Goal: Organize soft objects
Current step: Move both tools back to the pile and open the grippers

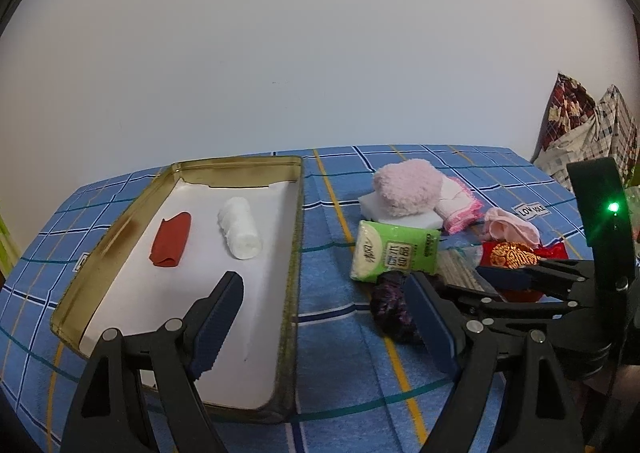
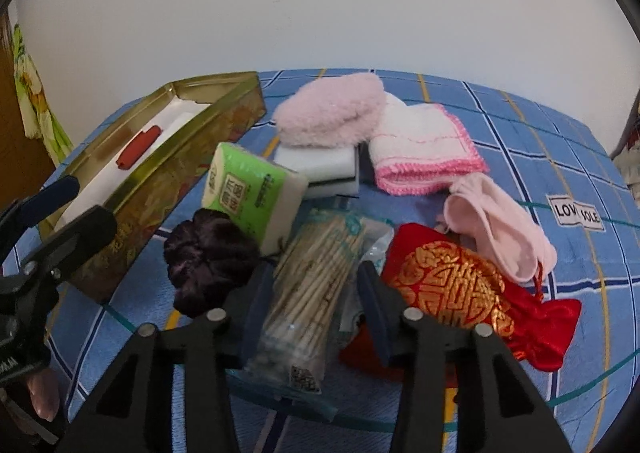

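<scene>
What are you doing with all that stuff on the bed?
A person is sorting soft things into a gold tin. A red cloth and a white rolled towel already lie inside. The right hand-held gripper has its jaws around a clear bag of cotton swabs in the pile. The left hand-held gripper hangs open, empty, by the tin.

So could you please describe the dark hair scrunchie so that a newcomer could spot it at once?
Start at the open gold tin on the blue checked cloth. Just beside its long wall, in front of the green tissue pack, lies the scrunchie. It is the only dark purple, crinkled ring among pink, white and red things.
</scene>
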The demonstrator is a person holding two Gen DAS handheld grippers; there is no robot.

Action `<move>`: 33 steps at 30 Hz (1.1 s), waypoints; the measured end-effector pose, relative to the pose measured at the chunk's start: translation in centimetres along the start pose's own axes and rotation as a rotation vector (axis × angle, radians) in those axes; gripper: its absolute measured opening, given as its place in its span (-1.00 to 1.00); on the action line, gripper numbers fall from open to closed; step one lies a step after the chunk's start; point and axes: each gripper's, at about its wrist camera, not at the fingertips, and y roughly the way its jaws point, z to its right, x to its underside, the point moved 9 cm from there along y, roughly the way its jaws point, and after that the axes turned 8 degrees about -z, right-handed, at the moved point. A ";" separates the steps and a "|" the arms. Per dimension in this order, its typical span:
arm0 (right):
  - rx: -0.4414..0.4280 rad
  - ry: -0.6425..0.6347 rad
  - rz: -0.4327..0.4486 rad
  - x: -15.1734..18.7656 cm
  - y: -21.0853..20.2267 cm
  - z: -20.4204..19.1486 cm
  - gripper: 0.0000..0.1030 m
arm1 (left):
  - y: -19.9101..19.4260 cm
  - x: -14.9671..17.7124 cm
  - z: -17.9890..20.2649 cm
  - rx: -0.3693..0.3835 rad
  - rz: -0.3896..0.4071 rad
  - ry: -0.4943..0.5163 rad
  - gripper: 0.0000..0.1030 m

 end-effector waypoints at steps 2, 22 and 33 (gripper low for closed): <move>-0.008 -0.007 0.022 -0.1 -0.5 -0.1 -0.49 | 0.0 0.0 0.2 0.003 -0.001 0.001 0.64; 0.090 0.069 0.270 -1.5 -5.7 3.8 -0.57 | 1.4 -0.1 5.3 0.064 -0.044 0.085 0.64; 0.078 0.086 0.299 -1.3 -6.3 4.1 -0.57 | 5.0 1.0 7.3 0.135 -0.197 0.093 0.64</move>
